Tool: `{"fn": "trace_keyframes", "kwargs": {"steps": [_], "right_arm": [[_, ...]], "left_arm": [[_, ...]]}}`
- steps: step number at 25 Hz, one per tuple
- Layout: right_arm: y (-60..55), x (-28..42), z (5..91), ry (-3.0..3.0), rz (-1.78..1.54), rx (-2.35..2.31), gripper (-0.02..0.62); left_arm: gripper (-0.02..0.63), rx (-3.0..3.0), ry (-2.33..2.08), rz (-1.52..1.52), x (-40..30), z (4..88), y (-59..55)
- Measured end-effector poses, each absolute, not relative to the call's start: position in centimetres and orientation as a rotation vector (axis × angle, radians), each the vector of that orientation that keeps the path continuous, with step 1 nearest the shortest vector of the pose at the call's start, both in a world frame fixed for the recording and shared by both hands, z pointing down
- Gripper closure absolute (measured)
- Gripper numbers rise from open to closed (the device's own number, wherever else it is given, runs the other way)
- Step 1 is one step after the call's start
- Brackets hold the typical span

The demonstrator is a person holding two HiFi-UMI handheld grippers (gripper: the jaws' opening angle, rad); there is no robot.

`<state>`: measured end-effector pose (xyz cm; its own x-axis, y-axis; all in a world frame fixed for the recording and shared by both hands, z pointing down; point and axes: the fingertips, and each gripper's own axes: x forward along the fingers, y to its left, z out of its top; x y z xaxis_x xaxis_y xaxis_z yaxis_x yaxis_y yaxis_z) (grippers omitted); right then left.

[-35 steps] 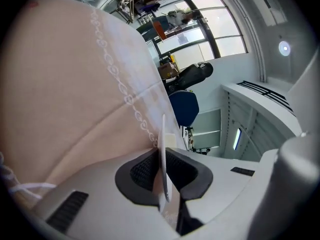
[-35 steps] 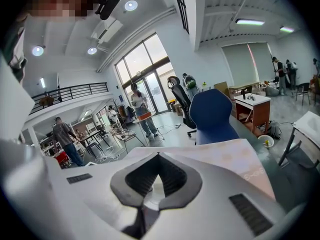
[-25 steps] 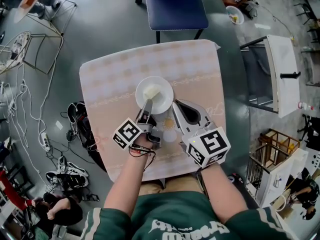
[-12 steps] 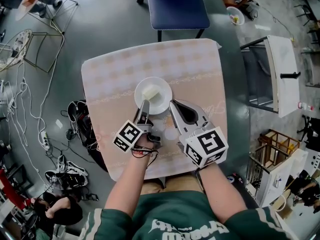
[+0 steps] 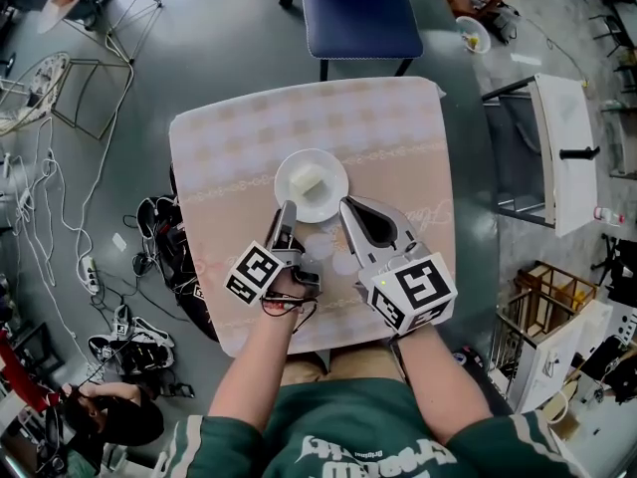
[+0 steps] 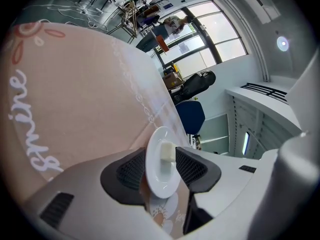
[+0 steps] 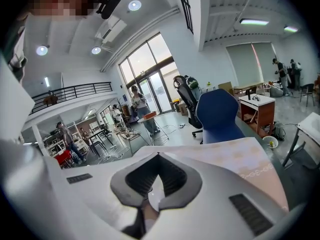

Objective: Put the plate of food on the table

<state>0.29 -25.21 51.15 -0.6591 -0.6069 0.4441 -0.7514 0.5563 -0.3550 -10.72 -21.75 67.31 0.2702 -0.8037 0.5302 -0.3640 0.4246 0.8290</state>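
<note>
White plate (image 5: 312, 185) with a pale food block (image 5: 308, 179) rests on the table (image 5: 388, 127), per head view. Only the gripper views settle the jaws: left gripper (image 6: 162, 166) opening, plate rim between unpressed pads; right gripper (image 7: 159, 156) tips together, empty.

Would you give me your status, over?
Left claw opening, plate between its jaws. Right claw shut, empty. Plate rests on table, food aboard. Nothing in the way.
</note>
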Motion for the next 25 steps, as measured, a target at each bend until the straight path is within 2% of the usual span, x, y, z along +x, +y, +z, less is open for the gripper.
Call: {"fn": "trace_keyframes", "kwargs": {"steps": [13, 25], "right_arm": [[-23.4, -0.2, 49.7, -2.529, 0.731, 1.152, 0.581], [-20.8, 1.5, 45.4, -2.520, 0.654, 1.225, 0.581]], "left_arm": [[0.424, 1.256, -1.260, -0.462, -10.1, 64.2, -21.6], [0.551, 1.395, -1.179, -0.512, -9.0, 56.6, -19.5]]}}
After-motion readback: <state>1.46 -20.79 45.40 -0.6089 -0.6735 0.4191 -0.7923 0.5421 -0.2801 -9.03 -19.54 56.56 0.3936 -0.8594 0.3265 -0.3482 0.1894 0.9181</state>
